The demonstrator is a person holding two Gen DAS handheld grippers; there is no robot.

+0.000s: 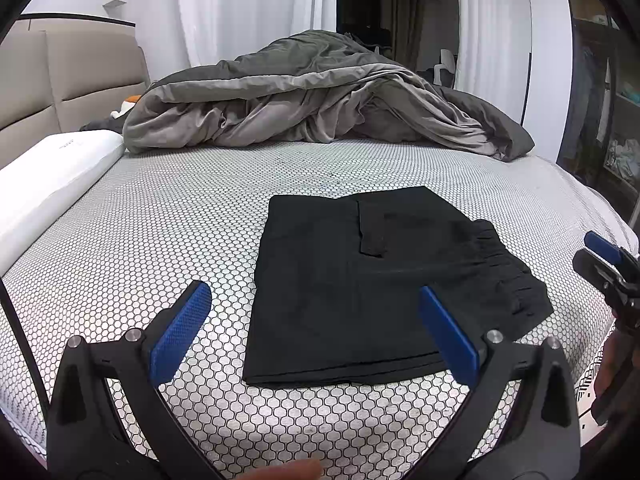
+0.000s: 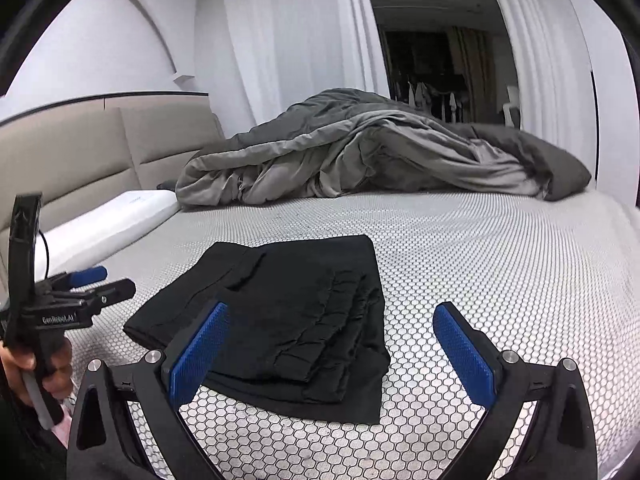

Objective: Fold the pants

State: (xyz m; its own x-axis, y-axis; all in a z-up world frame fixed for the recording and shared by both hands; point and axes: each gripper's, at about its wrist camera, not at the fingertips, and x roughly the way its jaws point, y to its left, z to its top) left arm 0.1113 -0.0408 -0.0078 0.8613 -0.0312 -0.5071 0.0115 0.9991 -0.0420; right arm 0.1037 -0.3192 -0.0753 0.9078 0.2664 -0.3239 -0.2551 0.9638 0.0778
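Left wrist view: black pants (image 1: 352, 280) folded flat on honeycomb bed cover (image 1: 160, 240), likely light, limp, non-slip; best pinched at stacked near hem; left gripper (image 1: 316, 320) and right gripper (image 2: 332, 344) wide open, empty.

A crumpled grey duvet (image 1: 320, 96) is lying far ahead of the jaws on the white honeycomb-patterned mattress cover (image 1: 168, 216). A long white pillow (image 1: 52, 176) is resting to their left, beside the beige padded headboard (image 1: 68, 80). White curtains (image 2: 288, 32) are hanging behind.

Folded pants (image 2: 280, 320) on bed (image 2: 480, 260); right tongs (image 2: 332, 344) spread
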